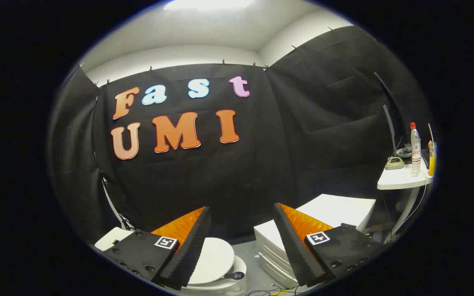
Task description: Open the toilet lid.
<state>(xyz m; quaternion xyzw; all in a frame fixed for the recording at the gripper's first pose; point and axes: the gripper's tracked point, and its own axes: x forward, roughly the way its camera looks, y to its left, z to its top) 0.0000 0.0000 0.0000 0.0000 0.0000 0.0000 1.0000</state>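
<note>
A white toilet with its lid (214, 259) lying flat and closed stands on the floor below and just ahead of my fingers, partly hidden behind the left finger. My gripper (242, 210) hangs above it, open, with nothing between the fingers. Both fingers (191, 242) are black foam wedges with orange sides. They are well above the lid and do not touch it.
A stack of white panels (272, 242) stands on the grey floor right of the toilet, with a larger white box (340, 207) behind it. A small white table (401, 179) farther right carries a water bottle (415, 150) and a yellow bottle. Cables lie on the floor.
</note>
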